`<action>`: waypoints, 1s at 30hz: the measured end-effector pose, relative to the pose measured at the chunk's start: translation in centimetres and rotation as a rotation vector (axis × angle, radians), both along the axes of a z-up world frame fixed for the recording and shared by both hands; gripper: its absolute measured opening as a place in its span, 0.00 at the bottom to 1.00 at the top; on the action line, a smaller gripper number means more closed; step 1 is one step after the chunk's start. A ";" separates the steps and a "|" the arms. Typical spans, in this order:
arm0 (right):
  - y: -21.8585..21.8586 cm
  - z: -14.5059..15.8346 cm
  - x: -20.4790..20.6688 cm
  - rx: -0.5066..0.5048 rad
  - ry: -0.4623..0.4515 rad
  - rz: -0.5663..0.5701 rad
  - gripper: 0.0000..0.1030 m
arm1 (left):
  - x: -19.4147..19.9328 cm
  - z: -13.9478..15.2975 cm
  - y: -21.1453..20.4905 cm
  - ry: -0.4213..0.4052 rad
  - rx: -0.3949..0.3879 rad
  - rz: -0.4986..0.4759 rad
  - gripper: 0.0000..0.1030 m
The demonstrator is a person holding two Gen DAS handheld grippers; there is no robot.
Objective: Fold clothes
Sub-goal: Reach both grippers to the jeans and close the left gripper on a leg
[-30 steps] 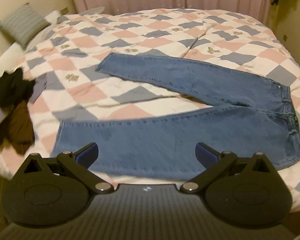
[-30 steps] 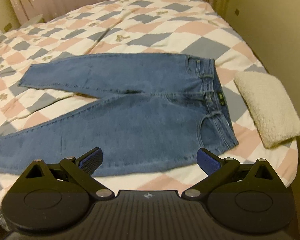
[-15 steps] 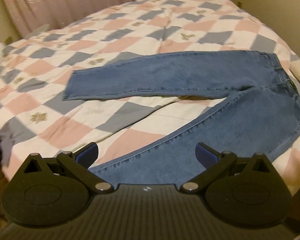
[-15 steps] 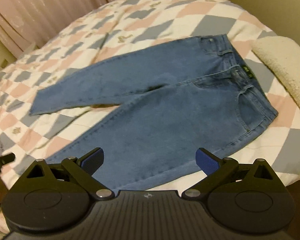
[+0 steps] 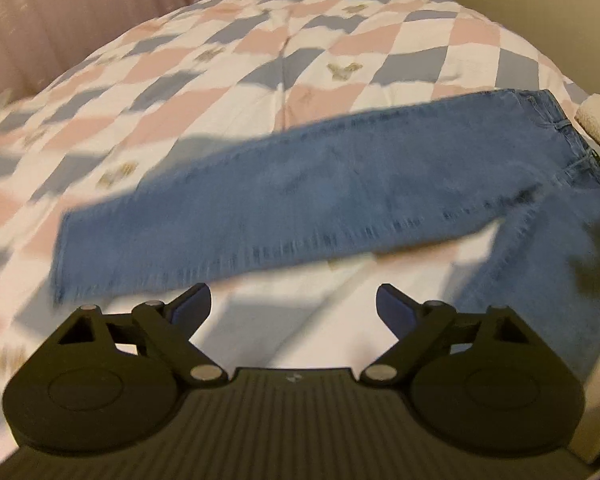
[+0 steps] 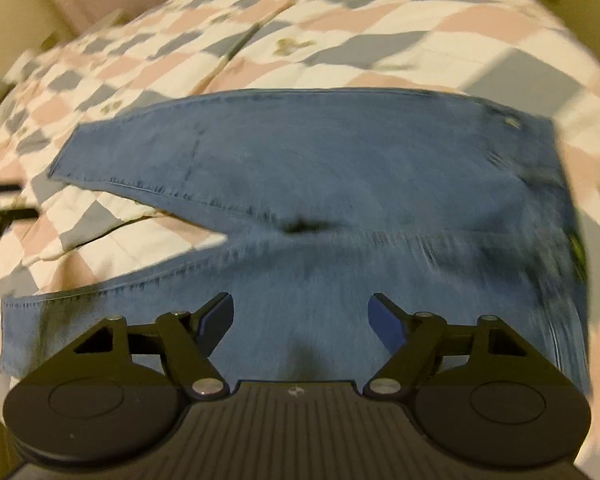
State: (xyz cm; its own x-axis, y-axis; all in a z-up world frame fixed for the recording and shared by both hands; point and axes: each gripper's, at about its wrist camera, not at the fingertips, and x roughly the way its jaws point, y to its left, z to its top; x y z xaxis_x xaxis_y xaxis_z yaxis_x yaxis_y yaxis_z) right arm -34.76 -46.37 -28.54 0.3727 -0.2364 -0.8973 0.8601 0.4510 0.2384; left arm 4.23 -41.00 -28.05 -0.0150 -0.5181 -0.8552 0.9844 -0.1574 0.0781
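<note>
Closer now than a second ago, both grippers have dropped toward the jeans (image 6: 340, 184), spread flat with legs apart on the checked quilt (image 5: 260, 60). Left gripper (image 5: 294, 304) hangs wide open and empty near the far leg's hem; right gripper (image 6: 300, 316), equally open and empty, hangs over the near leg. Motion blur suggests haste: a pinch may snag quilt along with denim.

Jeans (image 6: 340, 168): I see matt blue denim with stitched seams. Quilt (image 5: 260, 60): soft matt cloth, checked. Pillow (image 5: 598, 124): I read it as nubbly fleece. My left gripper (image 5: 294, 308) and right gripper (image 6: 300, 318): matt black plastic, shiny metal pivots.
</note>
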 end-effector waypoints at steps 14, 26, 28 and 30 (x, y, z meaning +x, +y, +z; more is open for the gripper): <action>-22.8 -7.4 9.4 -0.145 0.047 0.518 0.69 | 5.3 -11.0 -22.0 -0.227 0.105 -0.358 0.77; -27.5 -13.1 12.1 -0.021 0.069 0.643 0.39 | 5.3 -16.0 -23.2 -0.224 0.228 -0.525 0.25; -27.4 -12.5 11.8 -0.007 0.060 0.629 0.09 | 4.3 -15.7 -22.0 -0.296 0.199 -0.561 0.08; -26.2 -11.3 11.5 -0.061 0.074 0.637 0.06 | 3.3 -15.1 -20.1 -0.388 0.145 -0.572 0.02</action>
